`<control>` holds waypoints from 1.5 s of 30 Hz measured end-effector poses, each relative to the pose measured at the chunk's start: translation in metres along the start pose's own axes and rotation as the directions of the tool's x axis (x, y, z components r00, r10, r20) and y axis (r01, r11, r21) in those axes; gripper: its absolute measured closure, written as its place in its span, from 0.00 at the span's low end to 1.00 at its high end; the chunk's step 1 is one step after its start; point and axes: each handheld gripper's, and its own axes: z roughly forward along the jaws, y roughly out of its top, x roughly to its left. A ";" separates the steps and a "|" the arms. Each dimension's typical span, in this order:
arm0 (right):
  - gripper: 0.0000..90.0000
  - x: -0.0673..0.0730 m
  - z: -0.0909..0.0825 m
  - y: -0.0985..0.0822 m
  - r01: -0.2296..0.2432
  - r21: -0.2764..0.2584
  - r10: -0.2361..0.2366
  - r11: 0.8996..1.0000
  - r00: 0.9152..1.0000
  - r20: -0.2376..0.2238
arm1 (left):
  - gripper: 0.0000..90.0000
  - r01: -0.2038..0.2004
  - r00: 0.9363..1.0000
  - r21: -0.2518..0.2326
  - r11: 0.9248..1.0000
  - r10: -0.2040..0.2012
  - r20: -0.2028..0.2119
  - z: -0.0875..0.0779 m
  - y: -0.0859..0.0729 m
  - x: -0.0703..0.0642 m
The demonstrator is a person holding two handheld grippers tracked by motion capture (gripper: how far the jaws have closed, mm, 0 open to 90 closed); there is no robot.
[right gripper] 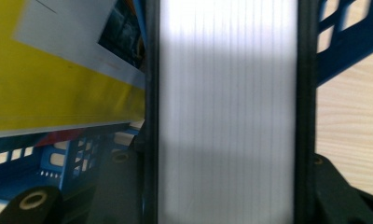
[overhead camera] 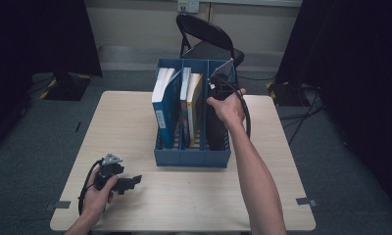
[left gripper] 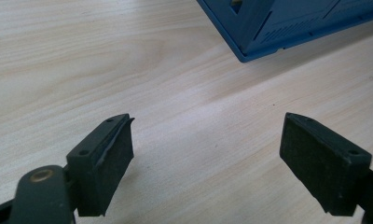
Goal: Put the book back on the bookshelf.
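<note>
high view: the right gripper (overhead camera: 222, 90) lowers a black-covered book (overhead camera: 214, 125) into the blue file rack's (overhead camera: 191, 156) right slot; left gripper view: left gripper (left gripper: 205, 161) gapes over the table (left gripper: 82, 60); right gripper view: jaws clamp the book's page edge (right gripper: 226, 112)

High view: above my side, facing forward and down over the table (overhead camera: 135, 117). My two gripper views: close, low. All share the blue file rack (overhead camera: 191, 155) (left gripper: 287, 28) (right gripper: 348, 42).
</note>
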 end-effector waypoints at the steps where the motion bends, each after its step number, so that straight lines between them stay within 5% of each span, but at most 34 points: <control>1: 0.60 0.001 0.006 -0.001 -0.007 -0.010 0.007 1.000 1.000 0.001 | 0.19 -0.001 1.000 -0.002 1.000 0.001 -0.005 0.000 0.000 0.000; 16: 0.57 0.005 0.017 -0.011 -0.023 -0.084 0.023 0.996 1.000 0.007 | 0.19 -0.008 1.000 -0.003 1.000 0.008 0.005 -0.001 0.000 -0.001; 27: 0.50 0.002 0.010 -0.034 0.078 -0.141 -0.081 0.987 0.996 -0.022 | 0.19 0.004 1.000 -0.007 1.000 -0.004 0.002 -0.002 0.000 -0.001; 38: 0.48 -0.012 0.007 -0.073 0.117 -0.244 -0.150 0.963 0.981 -0.124 | 0.19 -0.001 1.000 -0.006 1.000 0.001 -0.004 0.000 0.000 -0.003; 45: 0.49 -0.021 0.024 -0.102 0.105 -0.313 -0.167 0.944 0.970 -0.179 | 0.19 -0.004 1.000 0.000 1.000 0.004 0.001 0.000 0.000 -0.003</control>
